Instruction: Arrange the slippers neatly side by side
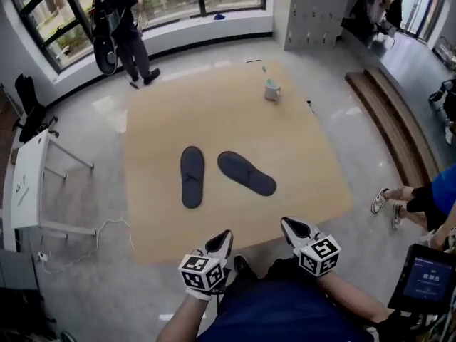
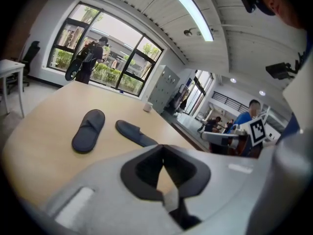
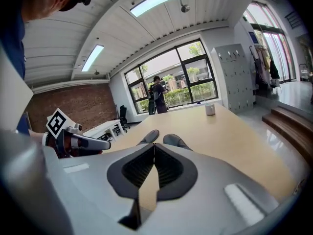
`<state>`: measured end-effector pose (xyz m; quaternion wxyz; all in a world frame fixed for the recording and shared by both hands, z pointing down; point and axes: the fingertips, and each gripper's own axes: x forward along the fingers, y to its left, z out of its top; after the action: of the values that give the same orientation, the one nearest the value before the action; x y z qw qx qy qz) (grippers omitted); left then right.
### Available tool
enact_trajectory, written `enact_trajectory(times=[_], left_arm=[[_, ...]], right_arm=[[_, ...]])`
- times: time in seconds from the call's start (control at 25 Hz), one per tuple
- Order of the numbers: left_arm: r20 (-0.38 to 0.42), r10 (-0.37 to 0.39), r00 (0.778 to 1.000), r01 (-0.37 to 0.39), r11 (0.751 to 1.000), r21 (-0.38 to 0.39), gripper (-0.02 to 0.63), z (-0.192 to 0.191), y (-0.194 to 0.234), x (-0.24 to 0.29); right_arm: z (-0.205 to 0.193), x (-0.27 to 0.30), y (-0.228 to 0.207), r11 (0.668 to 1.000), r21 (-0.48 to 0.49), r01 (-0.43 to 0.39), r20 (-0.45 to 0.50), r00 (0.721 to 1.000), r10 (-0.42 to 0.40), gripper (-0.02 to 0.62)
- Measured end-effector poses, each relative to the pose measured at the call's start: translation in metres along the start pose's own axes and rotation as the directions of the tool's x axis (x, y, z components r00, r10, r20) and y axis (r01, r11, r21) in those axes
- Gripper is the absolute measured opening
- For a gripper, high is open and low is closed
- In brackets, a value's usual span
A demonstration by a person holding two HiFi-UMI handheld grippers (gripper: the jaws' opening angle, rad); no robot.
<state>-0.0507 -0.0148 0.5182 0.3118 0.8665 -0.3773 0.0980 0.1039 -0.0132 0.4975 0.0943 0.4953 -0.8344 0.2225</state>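
Looking down, the head view alone shows the whole table (image 1: 214, 112): left slipper (image 1: 192, 177) straight, right slipper (image 1: 246, 173) angled away, both on the person's side of the cup (image 1: 272, 90). Its own view shows the left gripper (image 2: 163, 148) closed and empty, held seemingly level over the table's near edge. The right gripper (image 3: 154, 146), in its view, is likewise closed on nothing and aimed at both slippers.
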Motion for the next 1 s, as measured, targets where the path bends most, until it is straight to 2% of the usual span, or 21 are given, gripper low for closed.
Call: enact_trajectory(times=[0.2, 0.32, 0.4, 0.52, 0.6, 0.72, 0.8, 0.88, 0.96, 1.0], left_arm=[[-0.054, 0.087, 0.995, -0.085, 0.996, 0.039, 0.007, 0.013, 0.033, 0.016], [-0.07, 0.152, 0.986, -0.146, 0.986, 0.085, 0.052, 0.028, 0.046, 0.027], [-0.075, 0.173, 0.982, -0.164, 0.98, 0.114, 0.072, 0.04, 0.052, 0.041], [-0.096, 0.196, 0.976, -0.176, 0.967, 0.183, 0.1, 0.05, 0.06, 0.059], [-0.115, 0.226, 0.967, -0.192, 0.949, 0.251, 0.128, 0.054, 0.072, 0.068], [-0.141, 0.307, 0.941, -0.241, 0.902, 0.359, 0.149, 0.057, 0.108, 0.072], [-0.167, 0.372, 0.913, -0.282, 0.872, 0.4, 0.149, 0.053, 0.139, 0.067], [-0.186, 0.414, 0.891, -0.31, 0.854, 0.419, 0.154, 0.049, 0.165, 0.062], [-0.203, 0.433, 0.878, -0.31, 0.838, 0.448, 0.163, 0.048, 0.185, 0.061], [-0.216, 0.435, 0.874, -0.297, 0.83, 0.472, 0.17, 0.048, 0.194, 0.063]], right_arm=[[0.01, 0.059, -0.015, 0.99, -0.088, -0.11, -0.049, 0.993, 0.106, 0.012], [0.018, 0.093, -0.028, 0.978, -0.087, -0.189, -0.069, 0.981, 0.184, 0.015], [0.027, 0.115, -0.039, 0.965, -0.102, -0.244, -0.083, 0.968, 0.236, 0.043], [0.033, 0.139, -0.051, 0.925, -0.191, -0.329, -0.134, 0.942, 0.308, 0.092], [0.036, 0.151, -0.055, 0.885, -0.259, -0.386, -0.177, 0.92, 0.349, 0.115], [0.033, 0.172, -0.06, 0.808, -0.375, -0.455, -0.253, 0.888, 0.383, 0.14], [0.025, 0.186, -0.06, 0.731, -0.479, -0.485, -0.307, 0.873, 0.378, 0.143], [0.019, 0.196, -0.058, 0.644, -0.576, -0.503, -0.349, 0.864, 0.363, 0.143], [0.017, 0.205, -0.056, 0.573, -0.629, -0.525, -0.388, 0.851, 0.354, 0.144], [0.015, 0.209, -0.055, 0.549, -0.636, -0.542, -0.409, 0.84, 0.356, 0.157]])
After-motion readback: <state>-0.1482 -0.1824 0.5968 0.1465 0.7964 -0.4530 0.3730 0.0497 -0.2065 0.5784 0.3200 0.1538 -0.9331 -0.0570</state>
